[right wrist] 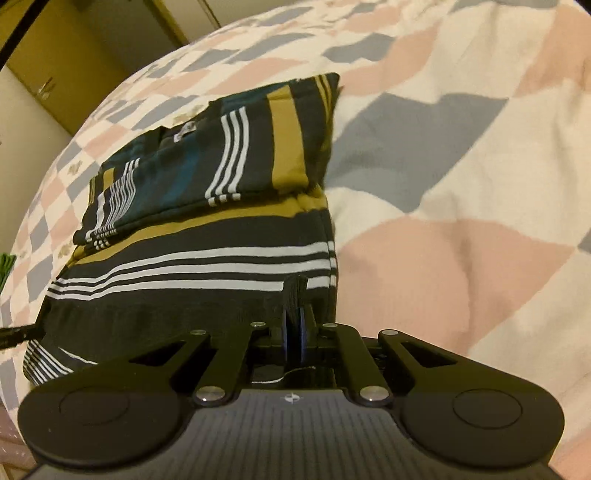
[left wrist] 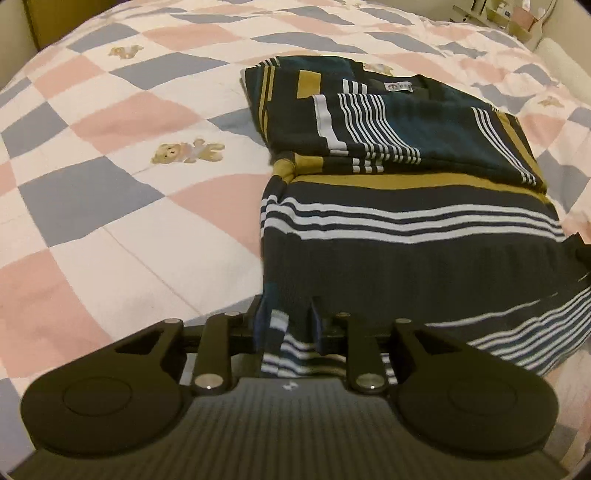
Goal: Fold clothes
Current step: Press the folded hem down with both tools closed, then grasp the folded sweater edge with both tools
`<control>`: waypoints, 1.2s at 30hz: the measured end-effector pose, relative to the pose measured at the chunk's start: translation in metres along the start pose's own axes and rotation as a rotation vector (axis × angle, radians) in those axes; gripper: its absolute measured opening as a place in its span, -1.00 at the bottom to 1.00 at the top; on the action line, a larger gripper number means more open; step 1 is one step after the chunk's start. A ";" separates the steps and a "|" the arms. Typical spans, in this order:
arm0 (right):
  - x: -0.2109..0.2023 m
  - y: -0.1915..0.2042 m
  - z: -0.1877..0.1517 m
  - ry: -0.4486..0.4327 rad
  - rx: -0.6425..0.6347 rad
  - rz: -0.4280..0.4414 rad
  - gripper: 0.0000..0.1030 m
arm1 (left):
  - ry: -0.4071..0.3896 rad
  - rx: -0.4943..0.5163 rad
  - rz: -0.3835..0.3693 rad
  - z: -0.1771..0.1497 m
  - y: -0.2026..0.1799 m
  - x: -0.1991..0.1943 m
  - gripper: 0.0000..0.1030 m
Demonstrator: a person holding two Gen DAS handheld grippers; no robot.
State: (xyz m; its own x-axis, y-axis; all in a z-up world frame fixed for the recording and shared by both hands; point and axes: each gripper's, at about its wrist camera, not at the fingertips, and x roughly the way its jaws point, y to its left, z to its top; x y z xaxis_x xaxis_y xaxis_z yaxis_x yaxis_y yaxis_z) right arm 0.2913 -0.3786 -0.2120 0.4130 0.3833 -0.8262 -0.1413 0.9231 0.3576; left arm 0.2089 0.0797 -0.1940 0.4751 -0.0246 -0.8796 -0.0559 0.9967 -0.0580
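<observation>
A dark navy shirt (left wrist: 406,236) with white and mustard stripes lies partly folded on the bed, its sleeves and upper part turned in over the body. My left gripper (left wrist: 290,317) is shut on the shirt's near hem at its left corner, and striped cloth is bunched between the fingers. In the right wrist view the same shirt (right wrist: 192,258) stretches away from me. My right gripper (right wrist: 295,306) is shut on the near hem close to the right corner. The hem between the two grippers is lifted slightly off the quilt.
A pink, blue and white checked quilt (left wrist: 110,184) with teddy bear prints covers the bed (right wrist: 461,184) on all sides of the shirt. Shelves with small items (left wrist: 517,14) stand beyond the far right corner. A wooden cabinet (right wrist: 55,55) is past the far edge.
</observation>
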 end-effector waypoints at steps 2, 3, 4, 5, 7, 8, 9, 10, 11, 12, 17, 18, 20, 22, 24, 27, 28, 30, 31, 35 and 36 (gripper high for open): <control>0.000 0.001 -0.001 0.001 0.001 0.005 -0.69 | -0.006 -0.001 0.001 -0.002 -0.001 -0.004 -0.62; 0.000 0.001 -0.001 0.003 0.001 0.006 -0.68 | -0.010 0.011 0.006 -0.002 -0.003 -0.005 -0.62; 0.000 0.002 -0.001 0.004 -0.001 0.006 -0.68 | -0.015 0.032 0.015 -0.002 -0.006 -0.005 -0.62; 0.001 0.002 -0.001 0.006 -0.003 0.004 -0.68 | -0.016 0.058 0.024 -0.001 -0.009 -0.003 -0.62; 0.003 0.003 0.000 0.007 -0.013 -0.003 -0.71 | -0.013 0.113 0.041 0.001 -0.015 0.003 -0.69; 0.002 0.004 -0.001 0.004 -0.028 -0.009 -0.80 | -0.014 0.140 0.050 0.001 -0.017 0.005 -0.91; 0.001 0.007 -0.001 -0.002 -0.050 -0.016 -0.86 | -0.015 0.167 0.058 0.002 -0.019 0.006 -0.91; -0.002 0.009 -0.001 -0.017 -0.071 -0.019 -0.87 | -0.015 0.194 0.067 0.002 -0.022 0.008 -0.91; -0.008 0.012 -0.001 -0.042 -0.091 -0.019 -0.88 | -0.029 0.202 0.069 0.001 -0.023 0.005 -0.92; -0.013 0.014 -0.001 -0.071 -0.102 -0.016 -0.88 | -0.051 0.197 0.066 0.000 -0.022 0.000 -0.92; -0.030 0.017 0.007 -0.193 -0.107 -0.009 -0.91 | -0.172 0.028 0.066 -0.002 -0.006 -0.026 -0.91; -0.028 0.017 0.010 -0.196 -0.108 -0.017 -0.91 | -0.178 0.013 0.073 -0.002 -0.005 -0.023 -0.91; -0.014 0.015 0.012 -0.175 -0.110 -0.045 -0.91 | -0.182 -0.010 0.083 -0.001 -0.005 -0.012 -0.92; 0.002 0.012 0.011 -0.137 -0.108 -0.076 -0.91 | -0.172 -0.029 0.092 0.001 -0.005 0.002 -0.92; 0.023 0.007 0.007 -0.062 -0.097 -0.112 -0.90 | -0.131 -0.023 0.117 0.000 -0.006 0.020 -0.87; 0.033 0.006 0.004 -0.021 -0.088 -0.134 -0.69 | -0.107 -0.011 0.150 -0.001 -0.008 0.027 -0.80; 0.029 0.008 0.005 -0.031 -0.086 -0.144 -0.59 | -0.115 -0.011 0.159 0.000 -0.009 0.024 -0.80; 0.013 0.013 0.006 -0.074 -0.083 -0.155 -0.49 | -0.168 -0.029 0.183 0.003 -0.009 0.008 -0.81; 0.003 0.015 0.005 -0.099 -0.087 -0.147 -0.49 | -0.193 -0.038 0.189 0.004 -0.008 -0.001 -0.81; -0.029 0.034 -0.008 -0.161 -0.163 -0.093 -0.50 | -0.229 0.044 0.125 -0.001 -0.024 -0.027 -0.86; -0.034 0.038 -0.013 -0.168 -0.184 -0.077 -0.50 | -0.228 0.093 0.094 -0.004 -0.032 -0.032 -0.86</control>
State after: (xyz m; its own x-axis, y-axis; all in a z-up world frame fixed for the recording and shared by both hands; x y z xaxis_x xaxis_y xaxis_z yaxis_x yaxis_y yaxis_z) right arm 0.2602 -0.3563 -0.1762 0.5703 0.3155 -0.7584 -0.2589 0.9453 0.1985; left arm 0.1919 0.0479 -0.1664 0.6580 0.0755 -0.7492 -0.0332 0.9969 0.0714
